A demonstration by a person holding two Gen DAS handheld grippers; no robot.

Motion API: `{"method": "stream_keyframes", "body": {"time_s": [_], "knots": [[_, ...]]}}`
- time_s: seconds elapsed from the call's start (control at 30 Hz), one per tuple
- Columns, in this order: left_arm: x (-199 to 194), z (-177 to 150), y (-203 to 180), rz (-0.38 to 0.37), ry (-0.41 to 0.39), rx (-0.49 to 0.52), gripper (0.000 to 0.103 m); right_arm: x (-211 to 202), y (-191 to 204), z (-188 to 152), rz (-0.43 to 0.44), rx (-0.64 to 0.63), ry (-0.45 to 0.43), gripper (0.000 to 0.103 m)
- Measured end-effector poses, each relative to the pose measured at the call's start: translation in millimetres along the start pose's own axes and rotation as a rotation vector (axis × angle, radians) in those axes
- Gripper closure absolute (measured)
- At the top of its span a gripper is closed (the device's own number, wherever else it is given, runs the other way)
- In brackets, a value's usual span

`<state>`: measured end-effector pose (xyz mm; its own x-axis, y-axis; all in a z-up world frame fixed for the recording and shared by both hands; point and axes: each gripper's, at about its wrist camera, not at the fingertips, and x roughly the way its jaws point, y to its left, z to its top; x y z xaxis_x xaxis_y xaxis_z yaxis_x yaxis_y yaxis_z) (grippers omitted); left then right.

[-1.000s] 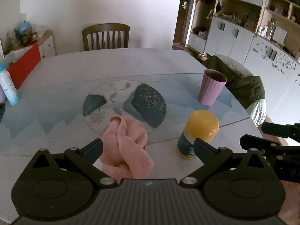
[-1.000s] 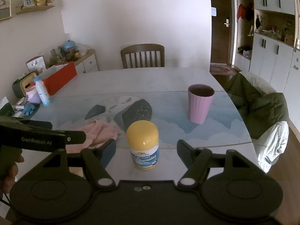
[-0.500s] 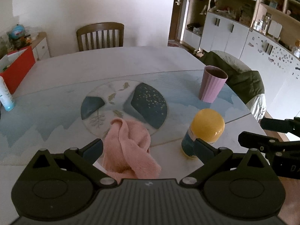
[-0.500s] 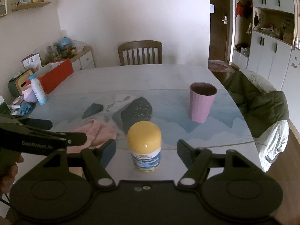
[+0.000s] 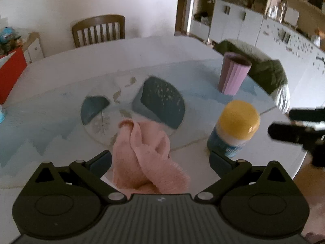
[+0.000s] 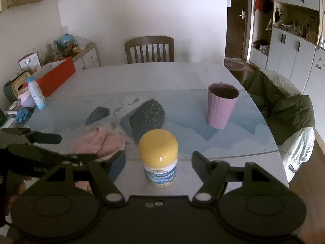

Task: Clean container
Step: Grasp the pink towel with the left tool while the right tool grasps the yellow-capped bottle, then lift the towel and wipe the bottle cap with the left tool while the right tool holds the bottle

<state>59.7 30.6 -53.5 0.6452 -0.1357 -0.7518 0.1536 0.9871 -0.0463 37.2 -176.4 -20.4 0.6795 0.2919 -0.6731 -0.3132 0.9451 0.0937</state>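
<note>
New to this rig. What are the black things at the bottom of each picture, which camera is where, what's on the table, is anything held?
There is no robot: a person holds a two-finger claw in each hand, and a fisheye camera on each looks forward along its fingers. The black shapes at the bottom are those fingers.

The left wrist view shows the left claw open around a crumpled pink cloth lying on the table. The right wrist view shows the right claw open on either side of a yellow-capped bottle, which stands upright. Each claw also shows at the edge of the other's picture.

Farther back stands an empty-looking pink ribbed cup, apart from the bottle. At the left edge are a red box and a small blue-capped bottle.

Nothing is held.
</note>
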Motion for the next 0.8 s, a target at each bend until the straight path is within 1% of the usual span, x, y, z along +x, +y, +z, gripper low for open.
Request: {"method": "stream_keyframes", "body": {"time_s": [0.13, 0.27, 0.33, 0.37, 0.4, 0.43, 0.47, 0.5, 0.53, 0.57, 0.6, 0.63, 0.67, 0.7, 0.73, 0.77, 0.8], "knots": [[22, -8, 0, -0.011, 0.033, 0.063, 0.001, 14, 0, 5, -0.012, -0.005, 0.030, 0.032], [43, -15, -1, -0.015, 0.071, 0.116, 0.001, 25, 3, 9, -0.029, -0.034, 0.042, 0.032], [49, -20, -3, -0.021, 0.073, 0.148, 0.001, 31, 4, 11, -0.041, -0.051, 0.050, 0.033], [54, -22, -3, -0.013, 0.076, 0.169, 0.003, 34, 4, 11, -0.044, -0.057, 0.056, 0.033], [58, -25, -4, -0.009, 0.082, 0.188, 0.008, 38, 5, 12, -0.044, -0.062, 0.065, 0.034], [61, -27, -3, -0.012, 0.088, 0.200, 0.010, 41, 5, 12, -0.045, -0.064, 0.074, 0.034], [65, -29, -2, -0.009, 0.092, 0.214, 0.016, 43, 5, 13, -0.042, -0.066, 0.082, 0.034], [68, -31, -1, -0.002, 0.095, 0.226, 0.024, 46, 6, 14, -0.040, -0.069, 0.090, 0.034], [70, -32, 1, 0.005, 0.097, 0.236, 0.028, 49, 7, 14, -0.044, -0.073, 0.097, 0.034], [70, -33, 3, 0.003, 0.084, 0.237, 0.033, 51, 7, 15, -0.043, -0.078, 0.103, 0.034], [70, -32, 5, 0.001, 0.079, 0.238, 0.041, 53, 8, 15, -0.041, -0.087, 0.110, 0.034], [70, -31, 7, 0.003, 0.074, 0.243, 0.046, 56, 10, 15, -0.045, -0.097, 0.116, 0.034], [69, -30, 9, 0.010, 0.069, 0.246, 0.057, 59, 10, 14, -0.048, -0.105, 0.121, 0.034], [69, -27, 12, 0.010, 0.066, 0.242, 0.063, 62, 11, 14, -0.048, -0.110, 0.128, 0.034], [69, -25, 15, -0.004, 0.066, 0.232, 0.065, 65, 10, 13, -0.048, -0.112, 0.138, 0.034], [67, -22, 19, -0.021, 0.066, 0.217, 0.070, 68, 11, 12, -0.053, -0.118, 0.142, 0.034], [65, -19, 23, -0.034, 0.064, 0.206, 0.071, 71, 11, 11, -0.061, -0.127, 0.145, 0.033]]}}
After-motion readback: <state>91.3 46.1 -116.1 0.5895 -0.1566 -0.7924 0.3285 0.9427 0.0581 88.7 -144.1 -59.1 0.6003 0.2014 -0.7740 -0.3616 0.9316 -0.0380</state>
